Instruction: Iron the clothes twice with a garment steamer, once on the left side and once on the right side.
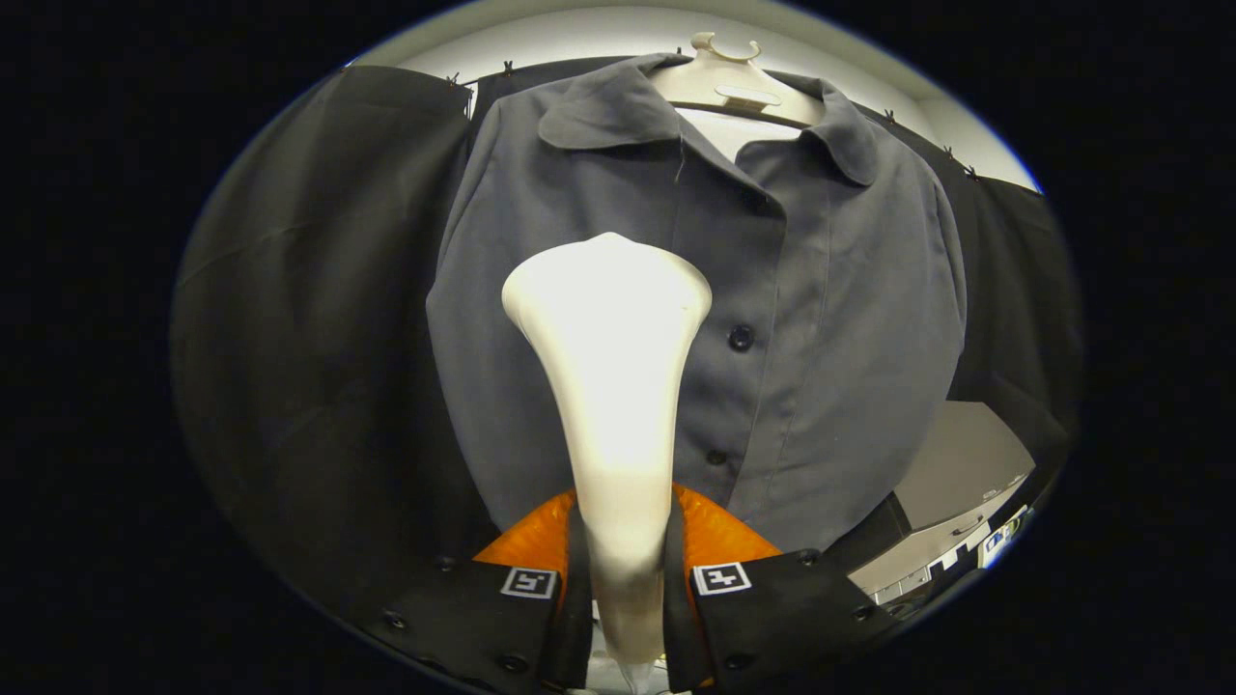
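Black cloth walls close the booth on both sides, with a pale wall above and a grey cabinet (966,473) low on the right. Nearest, the gripper (626,579) has its jaws clamped on the handle of the white garment steamer (608,386), one finger pressing each side of the narrow stem. The steamer rises from between them and flares to a broad head, which stands before the left front panel of the grey shirt (772,338), beside the button placket; whether the head touches the cloth cannot be told. Beyond it the shirt hangs open-collared from a pale hanger (729,87).

This looks like a pass on the left panel, likely near its start or middle. To do it well, keep the head flat and lightly against the fabric, travel straight along the panel at a steady pace, stay off the buttons (741,338), and hold the grip firm so the steamer does not twist. The right panel would call for the same stroke.
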A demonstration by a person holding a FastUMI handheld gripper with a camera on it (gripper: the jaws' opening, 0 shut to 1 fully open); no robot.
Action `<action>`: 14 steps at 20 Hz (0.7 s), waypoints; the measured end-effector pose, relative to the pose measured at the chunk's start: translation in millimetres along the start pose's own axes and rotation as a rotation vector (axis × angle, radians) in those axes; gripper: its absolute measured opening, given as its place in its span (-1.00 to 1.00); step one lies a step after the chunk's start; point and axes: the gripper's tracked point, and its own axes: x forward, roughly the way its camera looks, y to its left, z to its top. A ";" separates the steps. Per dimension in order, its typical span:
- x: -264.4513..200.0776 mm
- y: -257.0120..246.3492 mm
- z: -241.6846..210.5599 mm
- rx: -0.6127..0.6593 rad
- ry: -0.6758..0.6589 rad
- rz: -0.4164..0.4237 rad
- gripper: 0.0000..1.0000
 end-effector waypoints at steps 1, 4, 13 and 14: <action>0.9 0.3 -6.4 -0.001 0.010 0.001 -0.25; -0.8 2.1 -25.8 -0.012 0.035 0.003 -0.25; 8.5 3.8 -76.2 -0.035 0.124 0.009 -0.25; 9.6 4.1 -81.7 -0.037 0.133 0.010 -0.25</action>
